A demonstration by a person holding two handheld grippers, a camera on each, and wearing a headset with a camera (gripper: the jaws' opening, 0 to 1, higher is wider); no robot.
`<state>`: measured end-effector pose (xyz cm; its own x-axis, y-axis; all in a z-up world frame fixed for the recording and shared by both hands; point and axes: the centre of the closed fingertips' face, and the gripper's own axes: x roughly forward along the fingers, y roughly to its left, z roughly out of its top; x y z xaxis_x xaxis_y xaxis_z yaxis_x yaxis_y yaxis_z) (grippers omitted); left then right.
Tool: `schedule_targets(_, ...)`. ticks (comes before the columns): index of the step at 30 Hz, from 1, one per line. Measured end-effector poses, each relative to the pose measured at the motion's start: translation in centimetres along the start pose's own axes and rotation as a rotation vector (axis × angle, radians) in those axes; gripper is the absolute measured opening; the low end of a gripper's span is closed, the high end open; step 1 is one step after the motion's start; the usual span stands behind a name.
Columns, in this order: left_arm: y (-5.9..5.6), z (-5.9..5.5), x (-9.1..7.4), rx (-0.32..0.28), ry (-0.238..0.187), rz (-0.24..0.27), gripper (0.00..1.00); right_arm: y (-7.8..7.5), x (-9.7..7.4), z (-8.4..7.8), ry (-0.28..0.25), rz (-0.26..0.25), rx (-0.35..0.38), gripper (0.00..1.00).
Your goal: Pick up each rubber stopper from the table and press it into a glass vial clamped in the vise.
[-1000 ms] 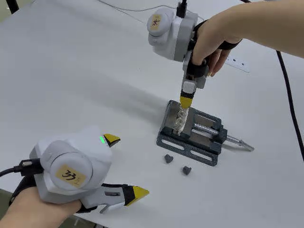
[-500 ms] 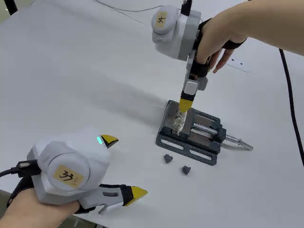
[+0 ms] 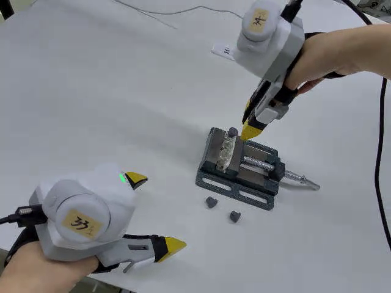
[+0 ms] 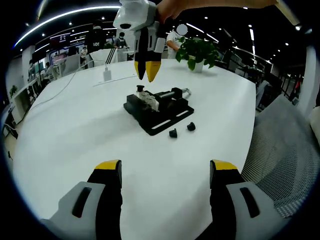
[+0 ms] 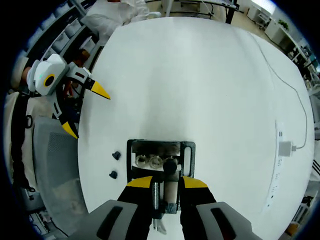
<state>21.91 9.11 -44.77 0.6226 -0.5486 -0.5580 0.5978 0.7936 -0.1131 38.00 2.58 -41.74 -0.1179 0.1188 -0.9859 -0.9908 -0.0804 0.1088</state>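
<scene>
While the vise (image 3: 239, 172) stands on the white table (image 3: 91, 91), a row of glass vials (image 3: 226, 152) is clamped upright in it. One seated stopper (image 3: 233, 132) caps the end vial; the others beside it are uncapped. Two loose stoppers (image 3: 211, 202) lie on the table just beside the vise's slotted base. The right gripper (image 3: 249, 128) hangs just above the vise, jaws narrowly parted and empty. The left gripper (image 3: 154, 212) is well apart from the vise, jaws spread wide, holding nothing. A power strip (image 3: 223, 50) lies beyond the vise. Past the table, the room has a potted plant (image 4: 200, 50), ceiling strip lights (image 4: 65, 15) and a mesh chair (image 4: 285, 150).
</scene>
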Motion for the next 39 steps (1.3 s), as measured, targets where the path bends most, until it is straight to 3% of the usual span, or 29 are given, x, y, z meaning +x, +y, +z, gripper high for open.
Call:
schedule_targets(6,0.0,0.0,0.1,0.001,0.005,-0.004,0.69,-0.2,0.2,0.3,-0.059,-0.012,0.034,0.04)
schedule_targets(14,0.0,-0.3,0.1,0.000,0.012,-0.006,0.69,-0.5,0.5,1.6,-0.111,-0.017,0.043,0.00)
schedule_targets(28,0.0,-0.6,0.1,-0.009,0.021,-0.007,0.69,-0.4,1.2,1.8,-0.102,0.011,0.059,0.00)
schedule_targets(39,-0.1,-0.6,0.4,-0.012,0.021,-0.012,0.69,-0.5,1.3,1.7,-0.102,-0.002,0.066,0.00)
